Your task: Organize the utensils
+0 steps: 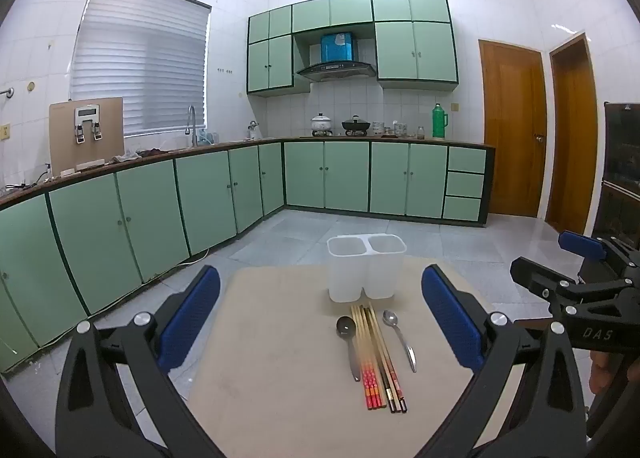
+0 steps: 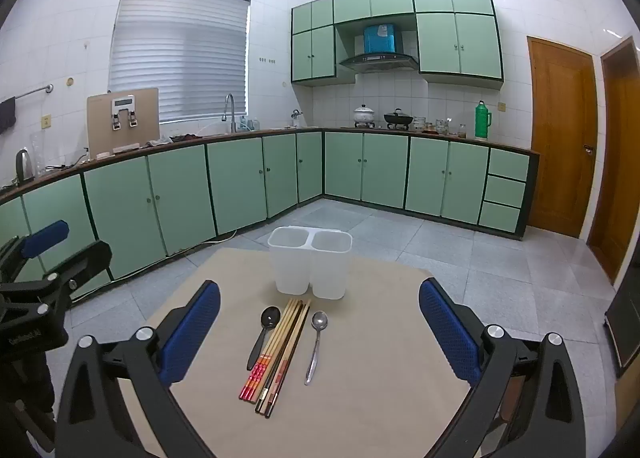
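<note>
On the beige table (image 1: 280, 358), nearest the cameras, lies a row of utensils: a dark-bowled spoon (image 1: 349, 342) on the left, a bundle of chopsticks (image 1: 376, 358) in the middle with red-patterned and dark ends toward the viewer, and a silver spoon (image 1: 399, 338) on the right. The two spoons lie just beside the chopsticks, bowls pointing away, and nothing covers them.

Just beyond the chopstick tips stands an upright translucent white utensil holder (image 1: 366, 272) with two compartments side by side; both look unfilled. It sits near the table's far edge.

The left gripper (image 1: 320, 322) hovers above the near part of the table, its blue-padded jaws spread wide with nothing between them, aimed at the utensils and holder. The right gripper (image 2: 320, 322) hovers likewise, jaws wide apart and holding nothing; it sits to the right of the left one, its black frame showing at the edge of the left wrist view.

Past the table stretches a grey tiled floor (image 2: 440, 242), then green cabinets (image 2: 384, 173) under a counter bearing pots and a green thermos flask (image 2: 483, 119), and two wooden doors (image 2: 560, 129) at the right.
</note>
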A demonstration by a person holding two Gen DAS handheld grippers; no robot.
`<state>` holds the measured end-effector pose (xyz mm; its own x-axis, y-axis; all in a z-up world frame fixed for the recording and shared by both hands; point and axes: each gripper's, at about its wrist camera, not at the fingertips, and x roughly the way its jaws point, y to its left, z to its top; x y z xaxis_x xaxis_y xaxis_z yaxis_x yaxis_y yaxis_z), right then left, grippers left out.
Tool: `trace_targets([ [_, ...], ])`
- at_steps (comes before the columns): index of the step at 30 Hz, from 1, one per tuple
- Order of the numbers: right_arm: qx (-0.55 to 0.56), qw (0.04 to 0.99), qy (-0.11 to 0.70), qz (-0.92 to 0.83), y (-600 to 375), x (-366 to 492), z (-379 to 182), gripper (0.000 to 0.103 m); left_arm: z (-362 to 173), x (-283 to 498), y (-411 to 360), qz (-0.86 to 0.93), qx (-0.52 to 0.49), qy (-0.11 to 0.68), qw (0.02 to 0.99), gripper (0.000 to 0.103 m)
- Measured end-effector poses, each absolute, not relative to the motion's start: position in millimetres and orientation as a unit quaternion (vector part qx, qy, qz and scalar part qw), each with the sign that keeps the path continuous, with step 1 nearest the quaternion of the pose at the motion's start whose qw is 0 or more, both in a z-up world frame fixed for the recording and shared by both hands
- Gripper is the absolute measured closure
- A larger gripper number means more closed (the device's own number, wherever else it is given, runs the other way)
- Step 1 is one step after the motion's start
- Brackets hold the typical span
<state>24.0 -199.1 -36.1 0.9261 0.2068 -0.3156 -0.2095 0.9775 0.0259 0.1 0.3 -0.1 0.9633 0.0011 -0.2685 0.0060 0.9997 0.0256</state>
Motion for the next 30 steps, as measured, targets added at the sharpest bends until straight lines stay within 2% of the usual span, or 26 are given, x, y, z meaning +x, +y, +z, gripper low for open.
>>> trace_targets([
  [30, -0.003, 0.981, 0.162, 0.105, -197.1, 26.1, -37.8, 0.006, -0.6, 2.7, -0.3, 0.003, 0.016, 0.139, 0.99, 0.005],
])
